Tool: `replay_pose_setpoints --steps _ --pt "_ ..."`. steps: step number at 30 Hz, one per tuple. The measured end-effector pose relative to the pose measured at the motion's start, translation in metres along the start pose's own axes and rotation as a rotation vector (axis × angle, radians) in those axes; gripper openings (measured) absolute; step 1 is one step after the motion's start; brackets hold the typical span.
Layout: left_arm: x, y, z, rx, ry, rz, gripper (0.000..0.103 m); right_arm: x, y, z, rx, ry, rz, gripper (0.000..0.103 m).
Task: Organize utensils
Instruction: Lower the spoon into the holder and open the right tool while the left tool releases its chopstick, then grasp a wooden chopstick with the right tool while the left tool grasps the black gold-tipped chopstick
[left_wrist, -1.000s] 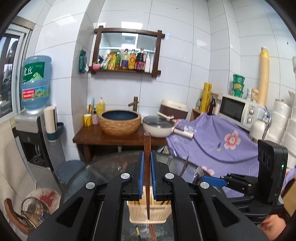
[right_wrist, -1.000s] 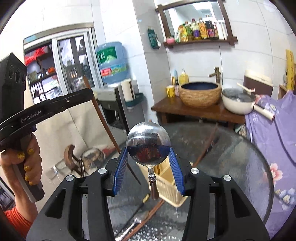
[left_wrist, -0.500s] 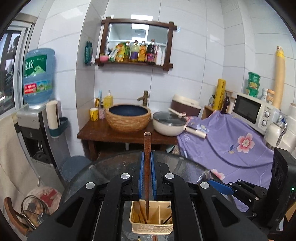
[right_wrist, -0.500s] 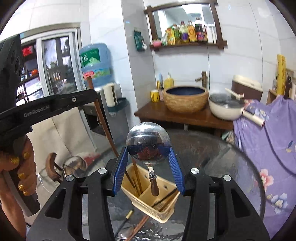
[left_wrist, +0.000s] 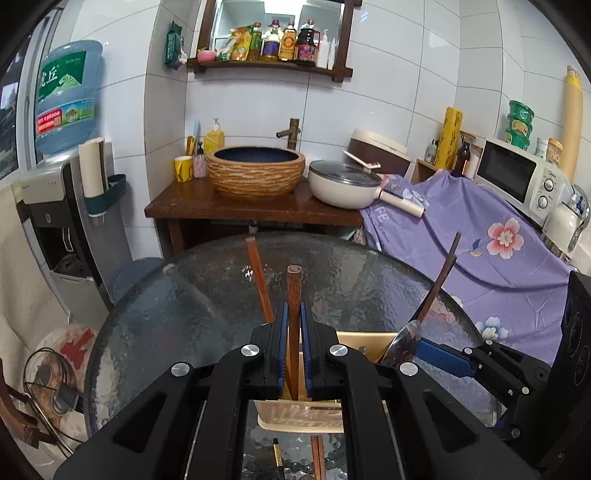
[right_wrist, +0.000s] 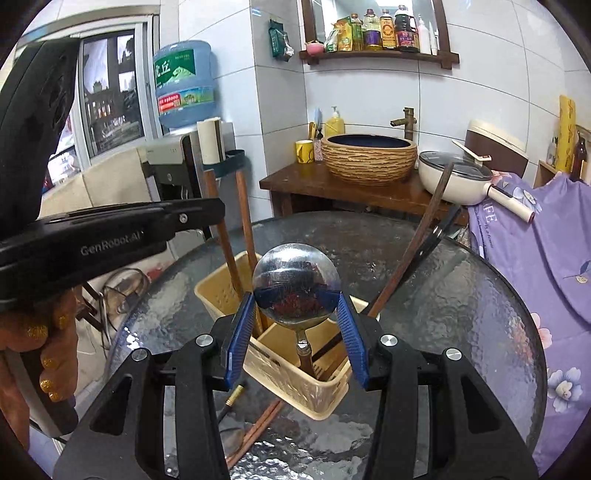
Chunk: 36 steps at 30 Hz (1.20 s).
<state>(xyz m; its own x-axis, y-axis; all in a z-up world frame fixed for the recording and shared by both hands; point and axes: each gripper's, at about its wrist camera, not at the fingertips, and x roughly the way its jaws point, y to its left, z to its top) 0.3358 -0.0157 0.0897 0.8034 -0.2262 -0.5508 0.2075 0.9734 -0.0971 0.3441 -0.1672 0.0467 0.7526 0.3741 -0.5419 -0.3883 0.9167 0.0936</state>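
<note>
The left gripper clamps an upright brown chopstick whose lower end dips into the cream utensil basket at six o'clock. The right gripper clamps a steel spoon, handle down inside the basket on the glass table.

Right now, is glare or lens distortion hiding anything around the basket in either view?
Left wrist view: fisheye bends the wall tiles; the left claw blocks most of the cream plastic basket. Right wrist view: the round steel ladle bowl mirrors the room and hides the compartment behind; the textured glass tabletop shows patchy sheen, nothing washed out.
</note>
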Motion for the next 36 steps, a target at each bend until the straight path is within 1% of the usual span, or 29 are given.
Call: replay_pose_setpoints --steps 2,6,10,11,13,14,15,17,19,20,21,23,24,28,30,31,33,35,36 --pt "0.000 -0.001 -0.002 0.014 -0.008 0.017 0.007 0.004 0.001 -0.005 -0.011 0.008 -0.012 0.046" --pt "0.000 -0.002 -0.002 0.032 -0.011 0.020 0.007 0.004 0.000 -0.010 -0.010 -0.006 -0.010 0.046" --pt "-0.002 -0.002 -0.003 0.012 -0.011 0.001 0.007 0.005 0.000 -0.011 -0.013 -0.009 -0.007 0.047" --pt "-0.003 -0.002 -0.003 0.009 -0.015 -0.007 0.010 0.003 -0.001 -0.011 -0.012 -0.021 -0.004 0.049" --pt "-0.010 -0.003 -0.003 0.009 -0.039 -0.014 0.030 -0.003 0.001 -0.011 -0.026 -0.057 -0.008 0.069" --pt "-0.014 -0.002 -0.004 0.006 -0.057 -0.012 0.050 -0.009 0.003 -0.011 -0.040 -0.083 -0.019 0.071" --pt "-0.022 -0.001 -0.006 -0.003 -0.091 -0.009 0.063 -0.013 0.005 -0.012 -0.054 -0.099 -0.030 0.072" --pt "-0.034 0.002 -0.009 -0.011 -0.129 -0.006 0.065 -0.024 0.010 -0.013 -0.086 -0.125 -0.051 0.072" --pt "-0.048 0.008 -0.017 -0.019 -0.157 -0.002 0.069 -0.033 0.012 -0.016 -0.101 -0.145 -0.065 0.072" --pt "-0.053 0.011 -0.021 -0.027 -0.169 0.002 0.077 -0.038 0.013 -0.019 -0.107 -0.153 -0.071 0.072" --pt "-0.061 0.017 -0.031 -0.042 -0.179 0.013 0.082 -0.044 0.014 -0.023 -0.109 -0.156 -0.076 0.072" --pt "-0.068 0.023 -0.045 -0.055 -0.173 0.019 0.083 -0.052 0.016 -0.035 -0.101 -0.149 -0.088 0.072" --pt "-0.069 0.026 -0.053 -0.058 -0.158 0.017 0.086 -0.054 0.016 -0.039 -0.100 -0.144 -0.091 0.072" --pt "-0.060 0.033 -0.099 -0.055 -0.037 0.016 0.087 -0.050 0.018 -0.069 -0.082 -0.073 -0.063 0.072" --pt "-0.050 0.033 -0.126 -0.050 0.032 0.004 0.083 -0.037 0.019 -0.086 -0.065 0.002 -0.058 0.072" --pt "-0.044 0.033 -0.138 -0.049 0.067 -0.008 0.078 -0.029 0.019 -0.096 -0.049 0.044 -0.053 0.072" --pt "-0.037 0.033 -0.157 -0.052 0.120 -0.015 0.062 -0.013 0.019 -0.112 -0.017 0.118 -0.033 0.072" --pt "-0.028 0.034 -0.175 -0.060 0.175 -0.018 0.056 0.000 0.019 -0.128 0.025 0.186 -0.016 0.072" --pt "-0.025 0.034 -0.181 -0.065 0.191 -0.023 0.052 0.003 0.019 -0.135 0.041 0.198 -0.008 0.072"
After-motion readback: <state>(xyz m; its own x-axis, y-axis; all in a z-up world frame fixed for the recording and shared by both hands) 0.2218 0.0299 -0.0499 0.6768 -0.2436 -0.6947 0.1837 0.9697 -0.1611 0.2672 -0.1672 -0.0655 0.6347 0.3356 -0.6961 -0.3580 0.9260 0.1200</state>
